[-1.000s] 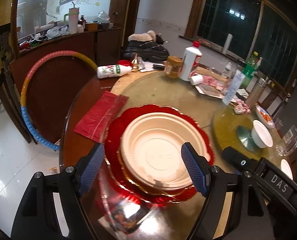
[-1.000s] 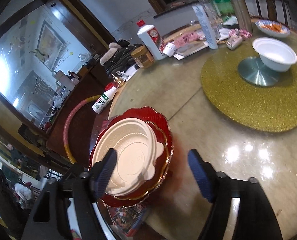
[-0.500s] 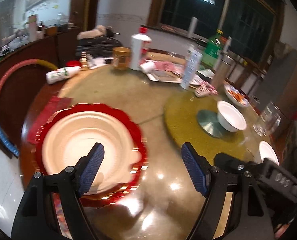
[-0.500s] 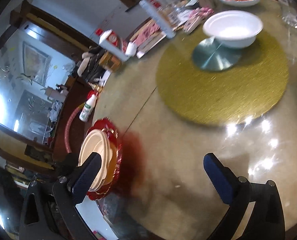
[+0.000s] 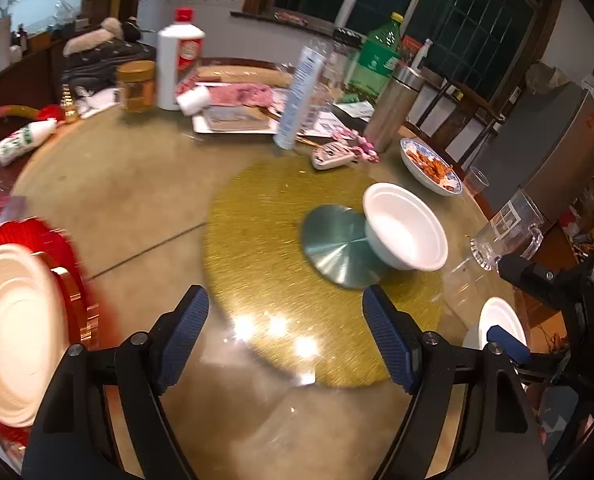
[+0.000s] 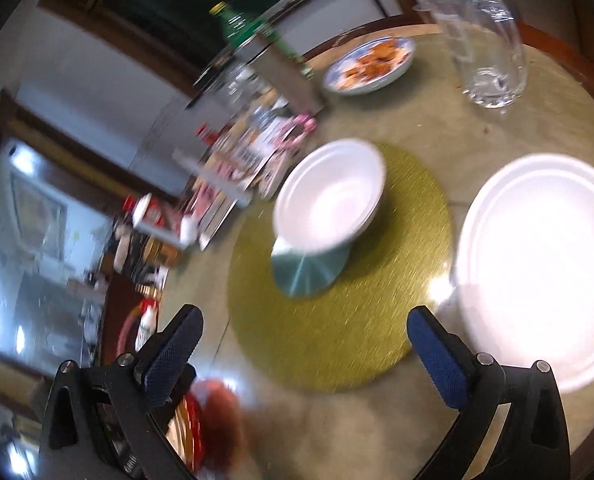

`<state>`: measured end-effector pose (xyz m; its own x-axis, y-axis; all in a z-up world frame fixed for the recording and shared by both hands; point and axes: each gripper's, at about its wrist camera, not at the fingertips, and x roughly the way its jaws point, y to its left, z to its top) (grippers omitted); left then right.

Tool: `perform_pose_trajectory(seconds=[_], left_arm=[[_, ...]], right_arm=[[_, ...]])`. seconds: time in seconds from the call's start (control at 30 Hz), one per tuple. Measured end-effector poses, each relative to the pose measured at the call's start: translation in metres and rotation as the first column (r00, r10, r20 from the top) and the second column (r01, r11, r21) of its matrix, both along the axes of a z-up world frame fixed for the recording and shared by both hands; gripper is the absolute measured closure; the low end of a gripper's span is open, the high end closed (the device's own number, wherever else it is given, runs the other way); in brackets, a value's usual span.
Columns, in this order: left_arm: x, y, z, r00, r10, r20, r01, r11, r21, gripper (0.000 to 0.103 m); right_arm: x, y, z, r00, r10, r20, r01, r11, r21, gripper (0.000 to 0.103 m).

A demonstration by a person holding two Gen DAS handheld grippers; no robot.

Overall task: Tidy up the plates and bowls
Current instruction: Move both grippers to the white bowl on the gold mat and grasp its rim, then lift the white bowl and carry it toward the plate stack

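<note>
A white bowl (image 5: 407, 226) (image 6: 331, 196) sits on the gold turntable mat (image 5: 265, 252) (image 6: 317, 320), beside a silver disc (image 5: 335, 246). A white plate (image 6: 537, 264) (image 5: 497, 322) lies at the table's near right. At far left a cream plate (image 5: 11, 328) rests stacked on red scalloped plates (image 5: 21, 230); they show blurred in the right wrist view's bottom left (image 6: 213, 412). My left gripper (image 5: 285, 338) hangs open over the mat's near edge with nothing between its fingers. My right gripper (image 6: 305, 354) is open wide and empty, its right finger next to the white plate.
A blue-rimmed dish of orange food (image 5: 431, 164) (image 6: 371, 64), a glass mug (image 5: 505, 232) (image 6: 485, 40), bottles (image 5: 179, 60), a jar (image 5: 137, 86) and papers crowd the far side of the round table (image 5: 117, 184). The other gripper's black body (image 5: 557, 280) is at right.
Both grippers have swung right, away from the red and cream plate stack toward the gold mat and white bowl. The right gripper's jaws have widened. The white plate has come into the right view.
</note>
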<state>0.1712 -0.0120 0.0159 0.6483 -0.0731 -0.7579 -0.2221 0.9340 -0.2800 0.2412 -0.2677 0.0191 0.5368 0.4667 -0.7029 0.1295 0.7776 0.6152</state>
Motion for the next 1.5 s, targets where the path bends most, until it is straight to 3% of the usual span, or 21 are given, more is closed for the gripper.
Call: perform_pose_trajectory(seconds=[0.23, 0.43, 0.67, 0.7, 0.73, 0.77, 0.87, 1.0, 1.17, 1.5], left_arm=[[0.052, -0.028, -0.005, 1.000, -0.010, -0.012, 0.010, 1.000, -0.024, 0.023], [0.094, -0.047, -0.023, 0.998, -0.017, -0.054, 0.016, 1.000, -0.020, 0.023], [0.127, -0.066, -0.049, 0.995, -0.006, -0.103, 0.008, 1.000, 0.023, 0.025], [0.131, -0.069, -0.055, 0.992, -0.011, -0.123, 0.015, 0.999, 0.038, 0.033], [0.133, -0.071, -0.059, 0.989, -0.020, -0.144, 0.029, 0.998, 0.059, 0.060], [0.134, -0.072, -0.063, 0.986, -0.034, -0.163, 0.047, 0.996, 0.072, 0.079], [0.128, -0.080, -0.060, 0.986, -0.084, -0.143, 0.100, 0.989, 0.109, 0.086], [0.111, -0.073, -0.052, 0.985, -0.094, -0.148, 0.109, 0.989, 0.100, 0.087], [0.068, -0.066, -0.035, 0.989, -0.089, -0.120, 0.106, 0.983, 0.147, 0.087], [-0.008, -0.036, -0.029, 0.992, -0.075, -0.099, 0.090, 0.983, 0.159, 0.087]], right_arm=[[0.050, -0.007, -0.015, 0.999, -0.011, -0.044, 0.009, 0.999, -0.037, 0.003], [0.079, -0.011, -0.035, 0.994, -0.043, -0.101, 0.039, 0.998, -0.048, 0.021], [0.103, -0.009, -0.055, 0.987, -0.075, -0.141, 0.060, 0.992, -0.109, 0.034], [0.104, -0.009, -0.058, 0.986, -0.078, -0.150, 0.060, 0.991, -0.123, 0.038], [0.106, -0.008, -0.063, 0.982, -0.081, -0.173, 0.057, 0.989, -0.139, 0.052], [0.106, -0.007, -0.066, 0.979, -0.076, -0.190, 0.049, 0.989, -0.143, 0.073], [0.102, 0.002, -0.066, 0.982, -0.029, -0.185, -0.001, 0.987, -0.163, 0.095], [0.084, 0.004, -0.059, 0.988, -0.016, -0.155, -0.007, 0.989, -0.147, 0.096], [0.042, 0.015, -0.047, 0.994, 0.015, -0.104, -0.028, 0.992, -0.123, 0.096], [-0.044, 0.045, -0.033, 0.997, 0.069, -0.041, -0.074, 0.990, -0.124, 0.096]])
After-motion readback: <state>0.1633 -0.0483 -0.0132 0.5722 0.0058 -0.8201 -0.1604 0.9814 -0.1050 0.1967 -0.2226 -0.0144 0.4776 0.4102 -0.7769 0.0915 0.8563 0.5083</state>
